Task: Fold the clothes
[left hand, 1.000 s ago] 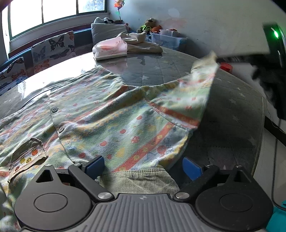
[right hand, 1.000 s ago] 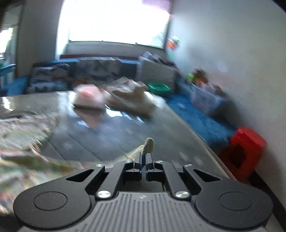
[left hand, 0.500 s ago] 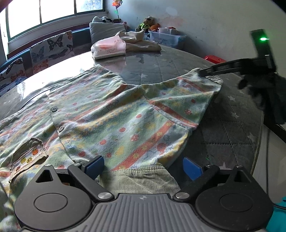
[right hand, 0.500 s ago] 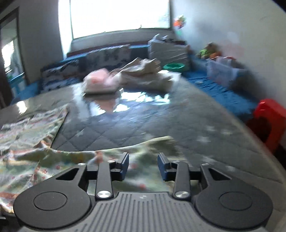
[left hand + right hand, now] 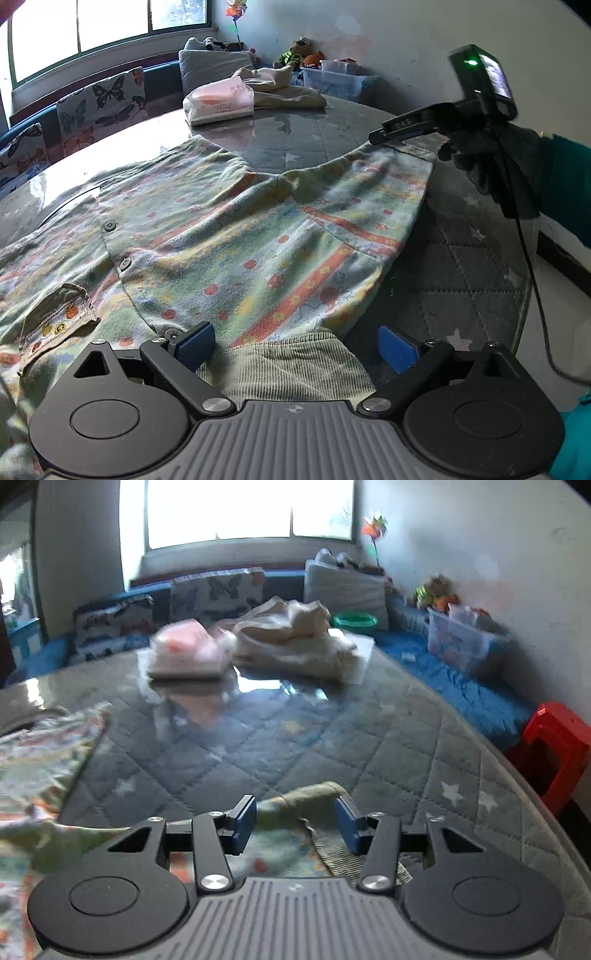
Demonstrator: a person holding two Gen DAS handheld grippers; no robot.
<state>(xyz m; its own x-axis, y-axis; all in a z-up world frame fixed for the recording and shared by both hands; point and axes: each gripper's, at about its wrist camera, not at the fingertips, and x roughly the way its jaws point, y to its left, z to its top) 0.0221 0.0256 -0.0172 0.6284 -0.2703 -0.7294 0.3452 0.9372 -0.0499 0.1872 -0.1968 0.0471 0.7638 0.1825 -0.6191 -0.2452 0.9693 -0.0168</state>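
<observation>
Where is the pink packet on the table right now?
In the left wrist view, the pink packet sits at the table's far side, past the colourful shirt, right beside the cream cloth pile.

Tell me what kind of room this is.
Probably a lived-in family room at home: butterfly-print cushions along a window bench, soft toys by the wall, and a patterned child's garment spread on a quilt-covered table.

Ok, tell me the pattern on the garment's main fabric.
Pastel stripes with red dots on the garment; left wrist view.

My two wrist cameras sit low over the grey quilted counter [image 5: 465,280], facing the window at 12 o'clock; both share the patterned pastel garment [image 5: 236,236].
</observation>
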